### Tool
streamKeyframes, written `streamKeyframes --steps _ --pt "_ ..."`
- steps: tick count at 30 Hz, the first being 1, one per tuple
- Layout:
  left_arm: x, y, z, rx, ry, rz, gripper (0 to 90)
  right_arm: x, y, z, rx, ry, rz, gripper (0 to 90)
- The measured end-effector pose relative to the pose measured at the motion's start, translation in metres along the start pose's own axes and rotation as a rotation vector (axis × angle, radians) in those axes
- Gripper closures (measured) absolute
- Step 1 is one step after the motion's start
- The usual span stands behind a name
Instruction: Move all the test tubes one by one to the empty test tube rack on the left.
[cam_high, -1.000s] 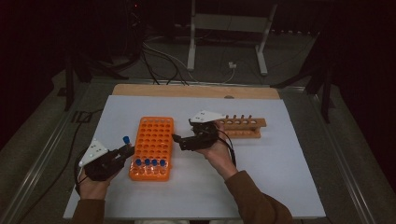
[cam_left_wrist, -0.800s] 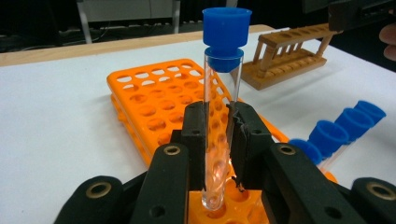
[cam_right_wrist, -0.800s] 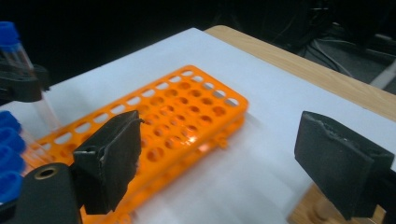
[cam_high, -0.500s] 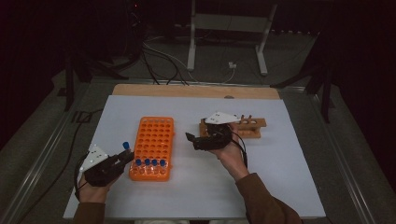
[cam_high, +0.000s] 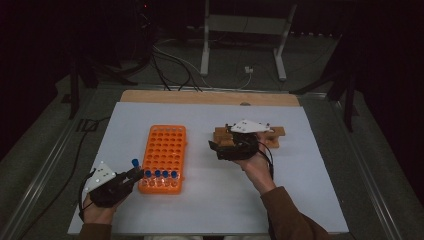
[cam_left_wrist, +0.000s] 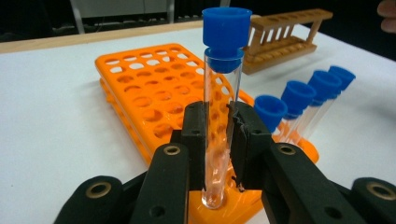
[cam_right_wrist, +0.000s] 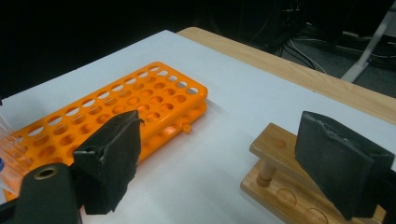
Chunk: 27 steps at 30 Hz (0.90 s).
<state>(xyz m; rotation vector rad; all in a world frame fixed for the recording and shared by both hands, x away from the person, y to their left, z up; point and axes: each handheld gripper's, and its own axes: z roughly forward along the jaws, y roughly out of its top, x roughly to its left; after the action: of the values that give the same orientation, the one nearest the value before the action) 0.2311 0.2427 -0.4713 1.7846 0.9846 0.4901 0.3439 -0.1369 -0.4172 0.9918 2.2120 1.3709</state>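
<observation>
My left gripper (cam_left_wrist: 217, 123) is shut on a clear test tube (cam_left_wrist: 223, 79) with a blue cap, held upright at the near left corner of the orange rack (cam_left_wrist: 154, 93). In the high view the left gripper (cam_high: 133, 173) is beside the orange rack (cam_high: 167, 145), with the tube's cap (cam_high: 135, 162) above it. Several more blue-capped tubes (cam_high: 160, 175) stand in the rack's near row. My right gripper (cam_high: 216, 150) is open and empty at the left end of the wooden rack (cam_high: 274, 134). Its jaws stand wide apart in the right gripper view (cam_right_wrist: 224, 158), with the wooden rack (cam_right_wrist: 280, 186) under the right jaw.
The white mat (cam_high: 300, 200) covers a wooden table whose bare edge (cam_high: 200, 96) shows at the back. Cables and a metal stand (cam_high: 240, 45) lie on the floor beyond. Most holes of the orange rack hold nothing.
My right gripper has moved to the right, away from the orange rack and over the left end of the wooden rack. The left gripper has kept its hold on the tube and stayed in place.
</observation>
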Motion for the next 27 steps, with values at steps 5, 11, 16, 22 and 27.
streamKeyframes --steps 5,11,16,22,27 --pt "-0.002 -0.004 0.003 0.041 0.005 0.019 77.9 -0.003 -0.003 -0.003 0.001 -0.004 -0.003 15.0" --pt "-0.003 -0.008 0.004 0.073 0.014 0.027 77.9 -0.009 -0.011 -0.010 0.011 -0.020 -0.006 14.8" --pt "-0.005 -0.010 0.006 0.101 0.021 0.045 78.0 -0.016 -0.017 -0.016 0.013 -0.032 0.004 14.9" --pt "-0.007 -0.011 0.006 0.121 0.028 0.067 78.2 -0.022 -0.024 -0.023 0.011 -0.040 0.017 15.0" --pt "-0.010 -0.012 0.007 0.140 0.039 0.093 78.4 -0.027 -0.030 -0.028 0.012 -0.048 0.023 15.3"
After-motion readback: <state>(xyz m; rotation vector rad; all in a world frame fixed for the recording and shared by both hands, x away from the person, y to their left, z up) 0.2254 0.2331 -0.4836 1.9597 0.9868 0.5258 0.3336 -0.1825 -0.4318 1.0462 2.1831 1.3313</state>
